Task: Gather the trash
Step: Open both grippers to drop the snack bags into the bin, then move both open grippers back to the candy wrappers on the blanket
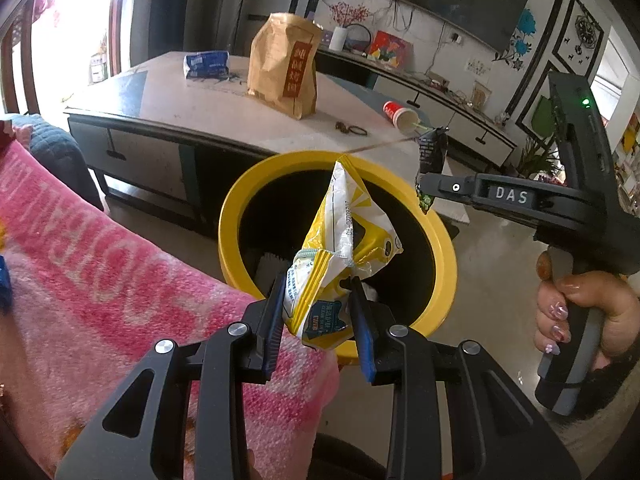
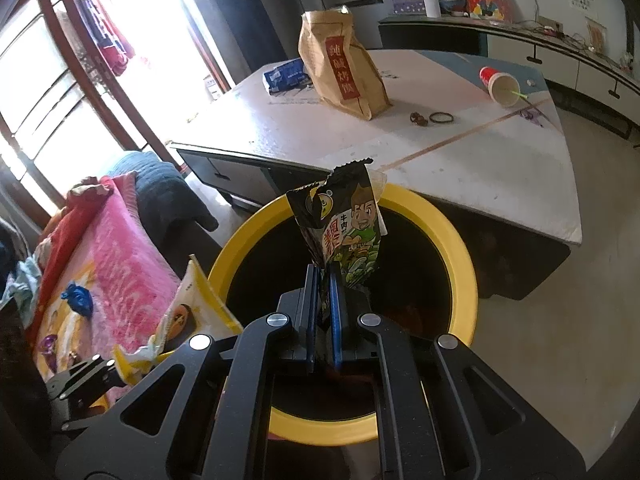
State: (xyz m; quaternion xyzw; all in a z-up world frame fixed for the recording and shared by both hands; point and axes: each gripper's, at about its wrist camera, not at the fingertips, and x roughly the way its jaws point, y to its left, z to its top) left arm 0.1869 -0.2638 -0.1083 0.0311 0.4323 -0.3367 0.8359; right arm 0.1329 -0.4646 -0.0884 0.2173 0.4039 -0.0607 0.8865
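A yellow-rimmed bin (image 1: 240,216) with a dark inside stands on the floor in front of the low table. My left gripper (image 1: 320,292) is shut on a crumpled yellow and white wrapper (image 1: 344,240), held over the bin's near rim. My right gripper (image 2: 325,276) is shut on a dark green snack packet (image 2: 348,224), which stands upright over the bin (image 2: 460,248) mouth. In the left wrist view the right gripper (image 1: 424,188) reaches in from the right with that packet (image 1: 432,152), a hand (image 1: 580,312) on its handle. The yellow wrapper (image 2: 192,312) also shows at lower left of the right wrist view.
On the low white table (image 2: 440,168) stand a brown paper bag (image 2: 344,68), a blue packet (image 2: 286,76), a tipped red paper cup (image 2: 498,84) with a straw, and a hair tie (image 2: 442,118). A pink blanket (image 1: 100,264) covers the sofa at left. A TV cabinet (image 1: 440,96) runs along the far wall.
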